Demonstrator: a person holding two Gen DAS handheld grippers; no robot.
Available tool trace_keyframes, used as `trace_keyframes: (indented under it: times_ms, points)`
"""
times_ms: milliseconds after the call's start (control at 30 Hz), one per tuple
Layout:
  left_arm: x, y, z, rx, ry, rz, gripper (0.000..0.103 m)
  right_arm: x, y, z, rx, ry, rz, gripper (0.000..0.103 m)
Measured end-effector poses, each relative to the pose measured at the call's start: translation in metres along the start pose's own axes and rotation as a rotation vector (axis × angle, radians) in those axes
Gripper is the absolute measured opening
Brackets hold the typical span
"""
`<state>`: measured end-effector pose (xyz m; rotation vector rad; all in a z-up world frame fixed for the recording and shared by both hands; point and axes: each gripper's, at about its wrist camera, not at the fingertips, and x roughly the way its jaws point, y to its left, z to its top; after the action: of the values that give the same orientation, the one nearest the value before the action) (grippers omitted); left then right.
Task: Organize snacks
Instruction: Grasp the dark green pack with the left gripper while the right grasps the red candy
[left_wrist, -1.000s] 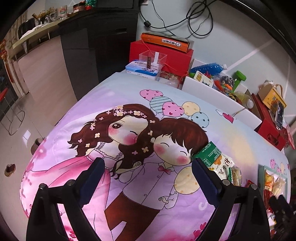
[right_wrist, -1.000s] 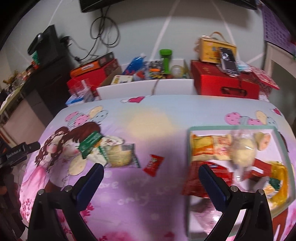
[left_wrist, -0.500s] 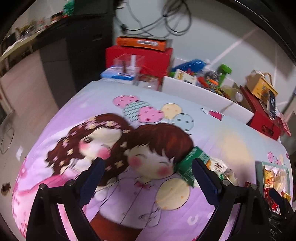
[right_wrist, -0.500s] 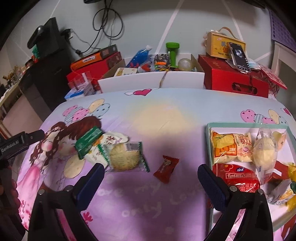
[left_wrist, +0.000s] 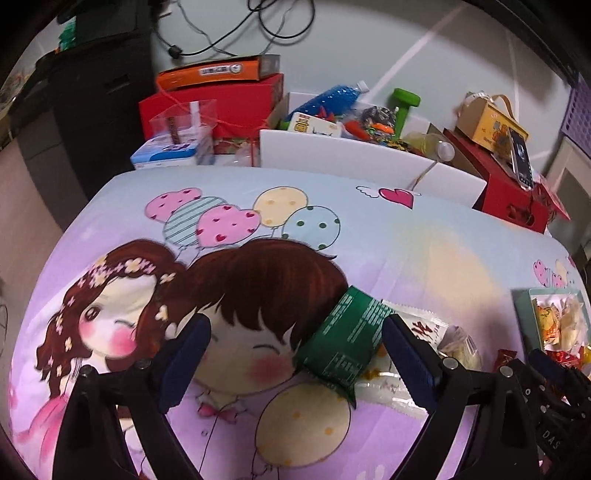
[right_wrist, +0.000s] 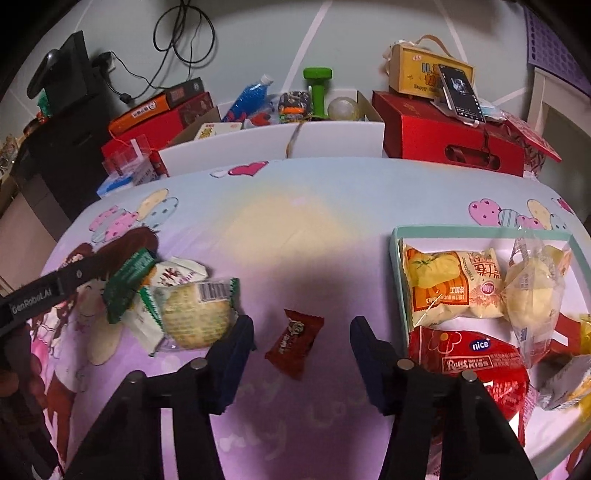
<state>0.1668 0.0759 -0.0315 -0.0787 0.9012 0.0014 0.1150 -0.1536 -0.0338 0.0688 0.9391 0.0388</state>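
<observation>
Between my right gripper (right_wrist: 301, 345) pads sits a small red candy wrapper (right_wrist: 294, 343), lying flat on the cartoon-printed cloth (right_wrist: 295, 221). My jaws are closing around it, but both pads are clear of it on either side, so nothing is gripped. Just left of that claw lies a clear packet with a round pale biscuit (right_wrist: 195, 314), overlapping a white snack packet (right_wrist: 177, 275) and a green packet (right_wrist: 127, 284). To the right, a shallow tray with a teal rim (right_wrist: 397, 258) holds a yellow bread bag (right_wrist: 448, 291), a clear bag with a pale bun (right_wrist: 532, 295) and a red round packet (right_wrist: 476, 363), all crowded together.

My left gripper (left_wrist: 295, 363) hangs over the cloth with its jaws wide apart and holding nothing. The green packet (left_wrist: 343, 343) lies between its pads, close against the right-hand one, over the printed boy's hair; I cannot tell whether that pad touches it. The white snack packet (left_wrist: 424, 328) pokes out behind the same pad.

Beyond the far edge of the cloth stand a white open box (right_wrist: 273, 147) full of odds and ends, red boxes (right_wrist: 450, 140) and a phone (right_wrist: 460, 92) propped upright.
</observation>
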Motion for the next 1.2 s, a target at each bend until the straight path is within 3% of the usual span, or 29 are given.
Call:
trace_keyframes:
  times_ms: [133,200,367,633,733,900,1100,1200]
  points:
    - [0.01,-0.01,0.001,0.041,0.011,-0.011,0.091,0.006,0.002,-0.001,-0.02,0.011,-0.014,0.053]
    - [0.015,-0.015,0.001,0.064,0.023,-0.011,0.083,0.008,0.003,-0.002,-0.031,0.017,-0.024,0.047]
    - [0.025,-0.023,-0.002,0.095,0.047,-0.021,0.078,0.012,0.008,-0.004,-0.065,0.031,-0.051,0.047]
    - [0.028,-0.026,-0.001,0.092,0.064,0.001,0.077,0.014,0.005,-0.004,-0.075,0.054,-0.09,0.045]
    - [0.028,-0.027,0.0,0.093,0.072,0.004,0.077,0.013,0.005,-0.003,-0.074,0.054,-0.066,0.045]
    - [0.028,-0.037,-0.001,0.116,0.081,-0.027,0.053,0.014,0.013,-0.005,-0.103,0.067,-0.037,0.036]
    - [0.024,-0.043,0.0,0.147,0.1,0.003,0.045,0.02,0.015,-0.008,-0.113,0.096,-0.013,0.025]
    - [0.022,-0.037,0.001,0.113,0.113,0.004,0.042,0.02,0.014,-0.009,-0.111,0.098,-0.008,0.024]
